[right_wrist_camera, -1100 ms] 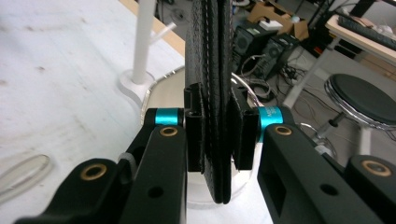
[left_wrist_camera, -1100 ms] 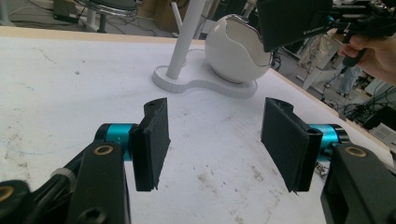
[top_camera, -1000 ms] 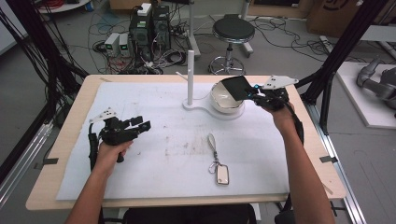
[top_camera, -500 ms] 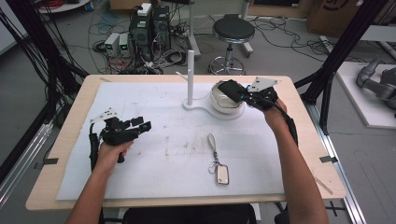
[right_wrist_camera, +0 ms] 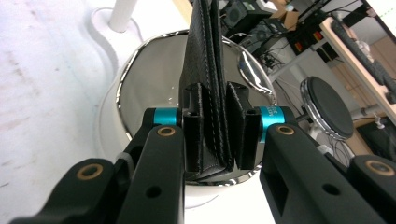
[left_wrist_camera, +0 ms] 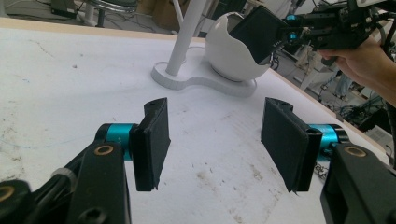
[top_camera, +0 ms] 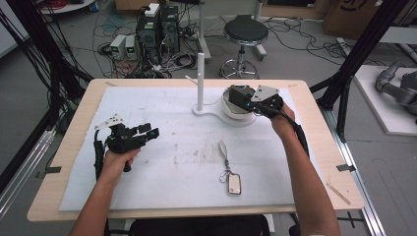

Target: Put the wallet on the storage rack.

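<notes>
My right gripper [top_camera: 249,101] is shut on a black leather wallet [top_camera: 239,94] and holds it edge-up over the white bowl [top_camera: 229,112] at the back of the table. In the right gripper view the folded wallet [right_wrist_camera: 205,56] stands pinched between the two pads [right_wrist_camera: 194,126], its lower edge inside the bowl's shiny rim [right_wrist_camera: 140,60]. My left gripper [top_camera: 150,132] rests at the left of the mat, open, with nothing between its jaws. The left gripper view [left_wrist_camera: 215,140] looks across bare mat toward the bowl [left_wrist_camera: 229,60] and the wallet [left_wrist_camera: 257,32].
A white post [top_camera: 200,78] rises from the base it shares with the bowl. A key fob on a strap [top_camera: 229,172] lies on the white mat [top_camera: 162,113] near the front middle. A stool [top_camera: 245,34] and computers stand behind the table.
My right gripper has carried the wallet to the left and slightly down, from beside the bowl to over its opening. The left gripper has stayed put.
</notes>
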### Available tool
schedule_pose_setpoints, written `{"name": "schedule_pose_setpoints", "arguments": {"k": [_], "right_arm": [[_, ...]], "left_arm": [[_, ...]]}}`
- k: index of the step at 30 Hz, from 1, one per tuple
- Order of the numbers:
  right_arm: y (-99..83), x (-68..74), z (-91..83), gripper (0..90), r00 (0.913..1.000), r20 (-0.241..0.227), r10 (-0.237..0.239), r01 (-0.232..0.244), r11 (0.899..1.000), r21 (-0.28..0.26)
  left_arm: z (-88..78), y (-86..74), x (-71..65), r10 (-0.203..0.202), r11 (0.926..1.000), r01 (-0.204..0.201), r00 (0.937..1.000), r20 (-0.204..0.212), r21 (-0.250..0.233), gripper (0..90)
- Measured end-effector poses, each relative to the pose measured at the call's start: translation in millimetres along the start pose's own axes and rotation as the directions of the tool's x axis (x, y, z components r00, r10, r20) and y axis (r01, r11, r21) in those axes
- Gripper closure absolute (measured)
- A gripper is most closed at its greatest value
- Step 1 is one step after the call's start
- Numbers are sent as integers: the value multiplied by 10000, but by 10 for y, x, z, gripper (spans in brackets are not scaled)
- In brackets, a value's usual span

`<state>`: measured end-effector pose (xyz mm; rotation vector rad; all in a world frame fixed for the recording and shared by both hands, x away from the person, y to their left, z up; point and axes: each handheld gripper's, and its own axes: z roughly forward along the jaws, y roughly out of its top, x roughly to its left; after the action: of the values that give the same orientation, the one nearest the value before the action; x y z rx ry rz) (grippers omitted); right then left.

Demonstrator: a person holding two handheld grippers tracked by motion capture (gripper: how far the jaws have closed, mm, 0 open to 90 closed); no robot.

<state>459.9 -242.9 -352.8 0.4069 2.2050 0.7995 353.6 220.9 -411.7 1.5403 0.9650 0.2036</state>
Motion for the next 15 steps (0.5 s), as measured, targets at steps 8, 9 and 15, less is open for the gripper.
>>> {"name": "schedule_pose_setpoints", "arguments": {"k": [8,9,15], "right_arm": [[-55,-32,27,652,9920,-524,1147,-1158,9931,-191],[-65,-34,20,640,9861,-710,1503,-1516,9883,-140],[-69,-29,-57,796,9907,-927,999,-1004,9949,-11]], "left_arm": [[8,-7,1,-51,10000,51,10000,27,10,419],[8,-7,1,-43,10000,43,10000,31,22,419],[9,-8,-3,-50,10000,50,10000,21,21,419]]}}
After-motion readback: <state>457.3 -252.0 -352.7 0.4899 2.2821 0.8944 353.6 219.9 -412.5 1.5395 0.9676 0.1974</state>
